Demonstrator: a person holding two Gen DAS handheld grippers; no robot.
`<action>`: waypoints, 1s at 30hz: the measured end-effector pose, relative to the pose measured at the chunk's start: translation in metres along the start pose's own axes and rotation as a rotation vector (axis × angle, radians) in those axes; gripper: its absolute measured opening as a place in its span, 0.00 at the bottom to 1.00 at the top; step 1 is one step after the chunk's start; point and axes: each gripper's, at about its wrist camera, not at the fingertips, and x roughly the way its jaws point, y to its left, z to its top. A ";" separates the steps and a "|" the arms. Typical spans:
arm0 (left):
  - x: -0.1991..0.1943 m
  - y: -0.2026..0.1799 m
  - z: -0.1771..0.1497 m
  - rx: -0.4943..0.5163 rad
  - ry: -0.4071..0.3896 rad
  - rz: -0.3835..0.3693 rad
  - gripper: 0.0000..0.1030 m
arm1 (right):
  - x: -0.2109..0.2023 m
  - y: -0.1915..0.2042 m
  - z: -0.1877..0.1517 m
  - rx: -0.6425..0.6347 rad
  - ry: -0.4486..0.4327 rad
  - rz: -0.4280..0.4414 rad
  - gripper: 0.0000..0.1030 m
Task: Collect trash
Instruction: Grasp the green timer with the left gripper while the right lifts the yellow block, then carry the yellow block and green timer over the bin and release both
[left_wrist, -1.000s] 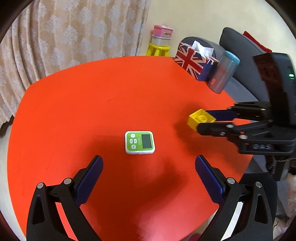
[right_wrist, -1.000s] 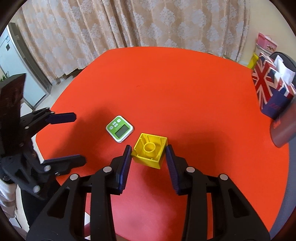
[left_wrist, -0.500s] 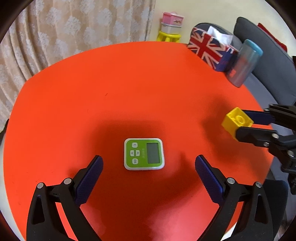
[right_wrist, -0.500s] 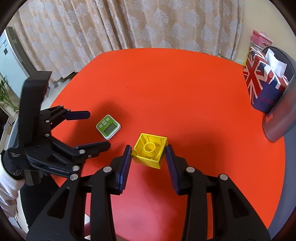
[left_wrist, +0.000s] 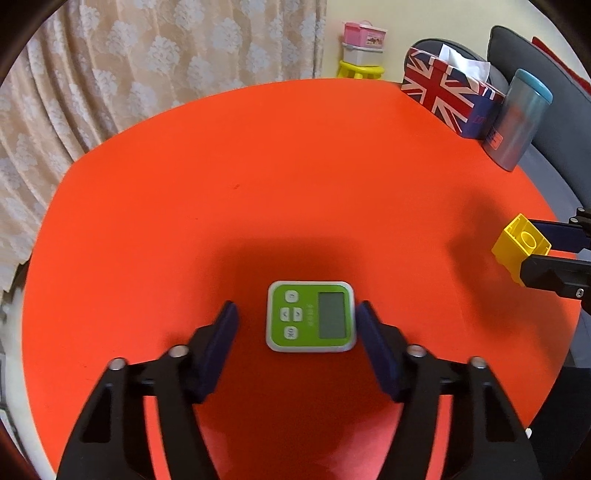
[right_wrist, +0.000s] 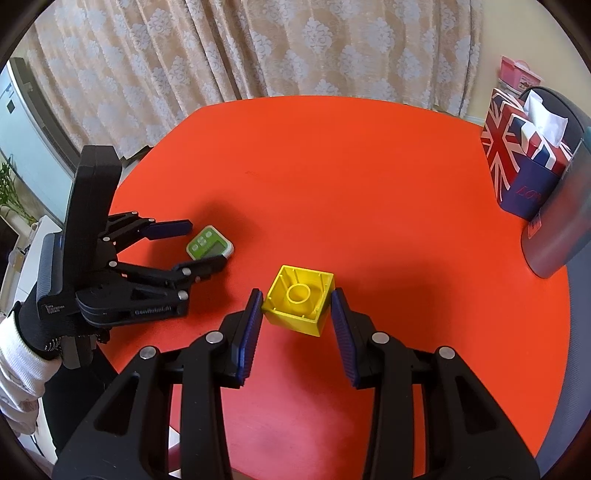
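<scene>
The left tongs (left_wrist: 293, 321) are low over the red worktop (left_wrist: 295, 166) with a green timer (left_wrist: 311, 316) lying flat between their two blue pads. The right pad (left_wrist: 373, 345) is just beside the timer's edge, maybe touching it, and the left pad (left_wrist: 218, 343) has a small gap to the timer. So these tongs are partly open around the timer and are not squeezing it. The timer has white buttons on one half and a gray screen on the other. In the right wrist view the left tongs (right_wrist: 192, 245) reach in from the left side, one finger behind the timer (right_wrist: 209, 247) and one finger in front of it, and a hand (right_wrist: 35, 325) in a dark glove with a white sleeve holds them. The right tongs (right_wrist: 297, 315) grip a yellow block (right_wrist: 300, 304) by two of its sides, with its hollow underside facing the camera. The block is held up above the worktop (right_wrist: 332, 166), near the front edge. In the left wrist view the same block (left_wrist: 521, 249) shows at the far right, pinched at the tip of the right tongs. A flag box (left_wrist: 448, 94) with white tissue sticking out stands at the far right edge of the worktop, and a blue-gray cup (left_wrist: 519, 122) stands just beside it. A patterned curtain (right_wrist: 258, 51) hangs behind the worktop.
</scene>
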 end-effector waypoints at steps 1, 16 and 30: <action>-0.001 0.001 0.000 0.005 -0.001 0.004 0.46 | 0.000 0.000 0.000 -0.001 -0.001 0.001 0.37; -0.053 -0.007 -0.014 0.028 -0.079 -0.098 0.46 | -0.015 0.013 -0.002 -0.014 -0.043 0.008 0.37; -0.149 -0.034 -0.069 0.083 -0.197 -0.167 0.46 | -0.085 0.065 -0.046 -0.097 -0.124 -0.013 0.37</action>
